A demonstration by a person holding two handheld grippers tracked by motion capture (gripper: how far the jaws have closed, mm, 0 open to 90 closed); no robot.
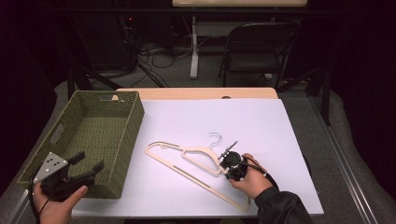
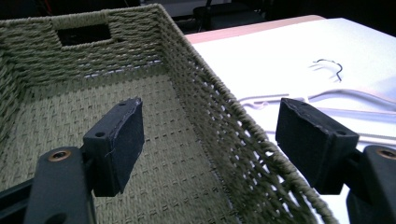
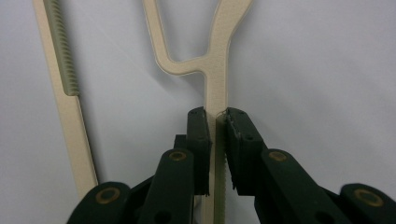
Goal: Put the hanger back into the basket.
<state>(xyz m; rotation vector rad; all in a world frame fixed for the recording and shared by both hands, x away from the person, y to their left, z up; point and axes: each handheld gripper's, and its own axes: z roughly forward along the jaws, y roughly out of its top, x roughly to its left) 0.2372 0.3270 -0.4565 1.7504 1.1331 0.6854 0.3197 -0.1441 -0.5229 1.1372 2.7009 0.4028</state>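
Note:
A cream plastic hanger (image 1: 196, 181) with a metal hook (image 1: 215, 136) lies flat on the white sheet (image 1: 261, 126). My right gripper (image 1: 224, 162) reaches down onto it near the sheet's front. In the right gripper view the gripper (image 3: 217, 123) is shut on one thin arm of the hanger (image 3: 217, 70), just below where it forks. My left gripper (image 1: 88, 162) is held at the front corner of the green woven basket (image 1: 133, 121). Its jaws (image 2: 210, 135) stand wide open, straddling the basket's right wall (image 2: 224, 116) with nothing gripped. The hanger (image 2: 345, 95) shows beyond.
The basket is empty and takes up the table's left side. A strip of wooden tabletop (image 1: 196, 93) shows behind the sheet. A folding chair (image 1: 254, 46) and cables stand on the floor beyond the table.

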